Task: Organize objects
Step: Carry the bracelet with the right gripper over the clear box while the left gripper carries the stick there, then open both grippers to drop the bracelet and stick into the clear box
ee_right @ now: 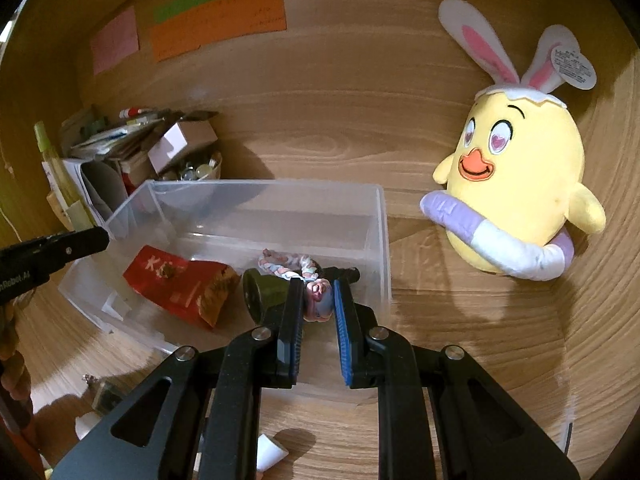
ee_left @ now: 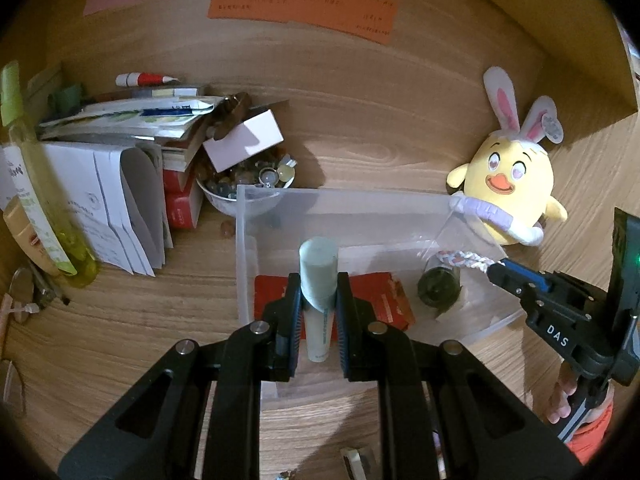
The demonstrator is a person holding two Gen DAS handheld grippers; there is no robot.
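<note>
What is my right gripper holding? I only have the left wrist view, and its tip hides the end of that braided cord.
Observer: The right gripper looks closed on the braided cord's pink knotted end, over the clear bin.
Operator: What lies under it?
Observer: A dark green object lying on its side in the bin, next to the red packet.
Operator: Anything in front of the bin?
Observer: A small white piece lies on the table, nearer the camera than the bin.
</note>
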